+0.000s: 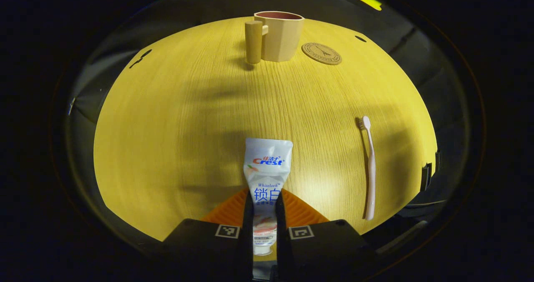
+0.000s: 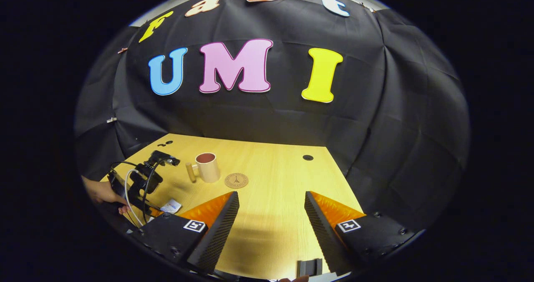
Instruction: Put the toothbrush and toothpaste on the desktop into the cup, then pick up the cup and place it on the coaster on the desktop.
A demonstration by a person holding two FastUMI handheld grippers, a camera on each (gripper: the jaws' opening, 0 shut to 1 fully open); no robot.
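**Fingers closed on the toothpaste, cup waiting at the far edge**

Fingers of the left gripper (image 1: pixel 264 215) were pinched narrow around the lower part of the toothpaste tube (image 1: pixel 267 169), one on each side and both pressing its flanks. The tube lay flat on the desk (image 1: pixel 175 127), its crimped end pointing away toward the cup and its cap end tucked back between the fingers.

To the right of the tube in the left gripper view, well apart from it, the toothbrush (image 1: pixel 369 169) lay on the wood, bristle head at the far end and handle running back toward the near edge. At the far side of the desk stood the cup (image 1: pixel 281 36), upright, with its thick cylindrical handle turned to the left. Just beside it on the right sat the round coaster (image 1: pixel 321 53), flat and not touching the cup.

From the right gripper view, the right gripper (image 2: pixel 271 215) hovered above the desk (image 2: pixel 275 165) with its fingers spread wide and nothing between them. Beyond them the cup (image 2: pixel 207 167) and the coaster (image 2: pixel 236 180) stood side by side. At the left of that view a hand (image 2: pixel 102 194) held the left gripper (image 2: pixel 142 182) low over the desk, cables looping off it, with a corner of the toothpaste tube (image 2: pixel 171 207) peeping out beneath.
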